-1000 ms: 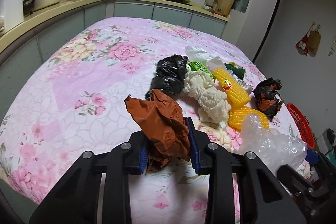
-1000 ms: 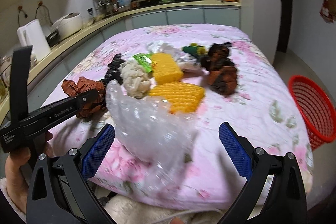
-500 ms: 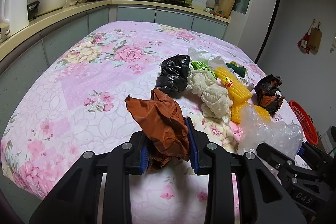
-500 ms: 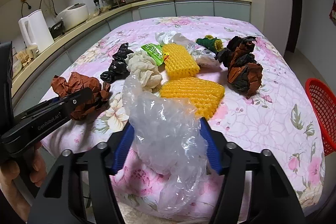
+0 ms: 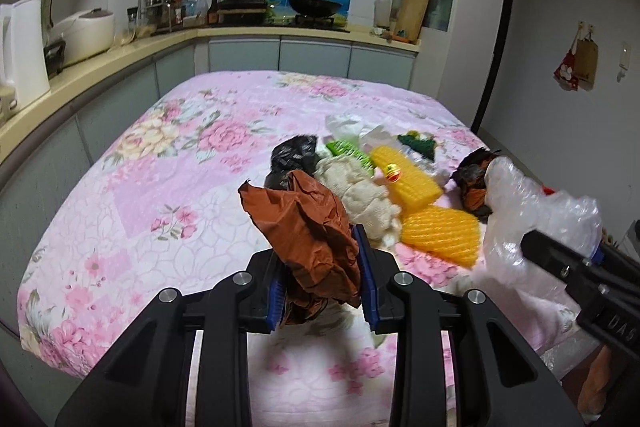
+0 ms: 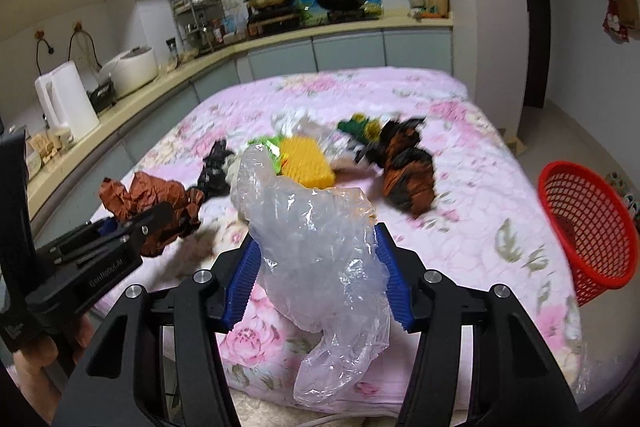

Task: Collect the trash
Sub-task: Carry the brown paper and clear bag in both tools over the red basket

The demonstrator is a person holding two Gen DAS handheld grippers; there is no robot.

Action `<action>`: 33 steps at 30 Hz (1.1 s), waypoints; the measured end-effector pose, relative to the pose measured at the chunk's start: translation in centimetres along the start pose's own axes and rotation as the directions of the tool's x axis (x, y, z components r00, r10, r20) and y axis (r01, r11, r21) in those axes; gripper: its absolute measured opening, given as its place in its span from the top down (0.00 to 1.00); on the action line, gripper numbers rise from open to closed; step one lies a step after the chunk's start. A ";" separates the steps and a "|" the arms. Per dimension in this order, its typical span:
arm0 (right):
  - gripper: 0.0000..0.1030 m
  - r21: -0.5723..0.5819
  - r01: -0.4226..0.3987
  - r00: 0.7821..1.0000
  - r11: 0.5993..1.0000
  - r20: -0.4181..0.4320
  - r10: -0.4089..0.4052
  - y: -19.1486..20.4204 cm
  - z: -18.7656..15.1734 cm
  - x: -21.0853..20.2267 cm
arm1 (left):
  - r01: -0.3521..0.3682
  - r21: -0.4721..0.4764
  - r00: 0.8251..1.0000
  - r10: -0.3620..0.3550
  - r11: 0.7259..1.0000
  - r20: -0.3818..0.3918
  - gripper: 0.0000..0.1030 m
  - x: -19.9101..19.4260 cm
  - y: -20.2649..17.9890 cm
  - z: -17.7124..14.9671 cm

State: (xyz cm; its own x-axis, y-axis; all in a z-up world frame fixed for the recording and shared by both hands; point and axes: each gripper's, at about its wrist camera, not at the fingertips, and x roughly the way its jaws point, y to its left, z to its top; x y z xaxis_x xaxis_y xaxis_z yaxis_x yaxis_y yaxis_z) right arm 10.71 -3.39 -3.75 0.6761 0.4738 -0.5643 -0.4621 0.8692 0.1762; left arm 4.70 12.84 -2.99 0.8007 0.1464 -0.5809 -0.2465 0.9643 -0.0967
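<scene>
My left gripper [image 5: 320, 267] is shut on a crumpled brown bag [image 5: 308, 227] and holds it above the pink floral tablecloth [image 5: 180, 167]. My right gripper [image 6: 316, 247] is shut on a clear plastic bag [image 6: 312, 227], which hangs down between the blue pads. In the right wrist view the left gripper [image 6: 120, 227] and the brown bag [image 6: 152, 195] are at the left. In the left wrist view the clear bag [image 5: 532, 203] and the right gripper [image 5: 560, 251] show at the right. A red mesh basket [image 6: 588, 227] stands on the floor right of the table.
More trash lies mid-table: two yellow foam nets [image 5: 412, 179] [image 5: 440, 231], a white foam net [image 5: 360, 191], a black bag [image 5: 292, 159], a green wrapper [image 5: 348, 151] and a black-and-orange wad [image 6: 404, 171]. A counter with a white kettle [image 5: 24, 47] runs along the left.
The right gripper's jaws went from wide apart to shut on the clear plastic bag and lifted it. The left gripper rose with the brown bag still held.
</scene>
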 end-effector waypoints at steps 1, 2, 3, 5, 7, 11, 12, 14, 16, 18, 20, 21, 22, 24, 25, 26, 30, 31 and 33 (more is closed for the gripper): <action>0.48 0.002 0.002 1.000 1.000 0.008 -0.002 -0.1 0.1 -0.3 | 0.001 0.005 1.000 -0.001 1.000 0.006 0.72 -0.1 -0.2 0.1; 0.48 0.005 0.004 1.000 1.000 0.019 -0.004 -0.3 0.3 -0.7 | 0.002 0.011 1.000 -0.002 1.000 0.012 0.72 -0.3 -0.5 0.3; 0.48 0.008 0.006 1.000 1.000 0.026 -0.006 -0.4 0.5 -1.0 | 0.005 0.015 1.000 -0.005 1.000 0.017 0.72 -0.5 -0.7 0.5; 0.48 0.014 0.010 0.999 1.000 0.039 -0.011 -0.6 0.7 -1.4 | 0.012 0.020 1.000 -0.012 1.000 0.027 0.72 -0.8 -1.1 0.8; 0.48 0.017 0.014 0.999 1.000 0.052 -0.015 -0.7 1.0 -1.7 | 0.018 0.027 0.999 -0.019 0.999 0.039 0.72 -1.1 -1.5 1.0; 0.48 0.025 0.024 0.996 0.999 0.083 -0.026 -1.2 1.7 -2.7 | 0.030 0.043 0.998 -0.033 0.999 0.060 0.72 -1.7 -2.4 1.7; 0.48 0.028 0.027 0.995 0.999 0.091 -0.029 -1.3 1.7 -2.9 | 0.032 0.047 0.997 -0.035 0.998 0.064 0.72 -1.8 -2.6 1.7; 0.48 0.033 0.030 0.994 0.999 0.101 -0.033 -1.7 2.0 -3.2 | 0.038 0.053 0.997 -0.041 0.998 0.072 0.72 -2.0 -3.0 2.0; 0.48 0.040 0.034 0.993 0.999 0.110 -0.038 -2.0 2.2 -3.4 | 0.040 0.056 0.996 -0.044 0.998 0.081 0.72 -2.1 -3.4 2.3; 0.48 0.045 0.036 0.992 0.998 0.115 -0.041 -2.2 2.3 -3.7 | 0.044 0.059 0.995 -0.049 0.997 0.086 0.72 -2.2 -3.7 2.5; 0.48 0.052 0.042 0.991 0.998 0.124 -0.048 -2.6 2.5 -3.9 | 0.049 0.067 0.994 -0.055 0.997 0.092 0.72 -2.3 -4.1 2.8; 0.48 0.058 0.044 0.991 0.997 0.127 -0.051 -2.8 2.5 -4.0 | 0.052 0.072 0.994 -0.058 0.996 0.094 0.72 -2.3 -4.4 2.9; 0.48 0.062 0.046 0.990 0.997 0.128 -0.053 -2.9 2.6 -4.1 | 0.056 0.077 0.993 -0.064 0.995 0.096 0.72 -2.4 -4.6 3.0; 0.48 0.071 0.054 0.989 0.996 0.133 -0.063 -3.3 2.7 -4.2 | 0.065 0.087 0.992 -0.074 0.994 0.100 0.72 -2.4 -5.2 3.3; 0.48 0.076 0.058 0.989 0.995 0.135 -0.068 -3.6 2.7 -4.3 | 0.071 0.093 0.992 -0.080 0.993 0.102 0.72 -2.4 -5.5 3.4; 0.48 0.079 0.061 0.988 0.995 0.136 -0.072 -3.6 2.7 -4.4 | 0.076 0.097 0.991 -0.086 0.992 0.103 0.72 -2.3 -5.8 3.4; 0.48 0.094 0.078 0.986 0.992 0.143 -0.091 -4.6 2.8 -4.8 | 0.097 0.122 0.989 -0.110 0.988 0.104 0.72 -2.0 -7.2 3.8; 0.48 0.098 0.084 0.985 0.992 0.145 -0.098 -4.9 2.8 -4.9 | 0.101 0.126 0.988 -0.114 0.987 0.104 0.72 -1.9 -7.4 3.8; 0.48 0.109 0.095 0.982 0.990 0.150 -0.111 -5.5 2.9 -5.2 | 0.115 0.138 0.986 -0.130 0.984 0.103 0.72 -1.7 -8.2 4.1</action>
State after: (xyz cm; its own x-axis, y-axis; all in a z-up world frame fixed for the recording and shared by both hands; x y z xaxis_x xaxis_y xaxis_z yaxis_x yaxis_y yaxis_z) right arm 11.43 -10.20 0.55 0.8017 0.3903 -0.4527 -0.3306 0.9205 0.2082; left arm 7.60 5.59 2.09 0.8781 0.0416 -0.4767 -0.0748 0.9959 -0.0509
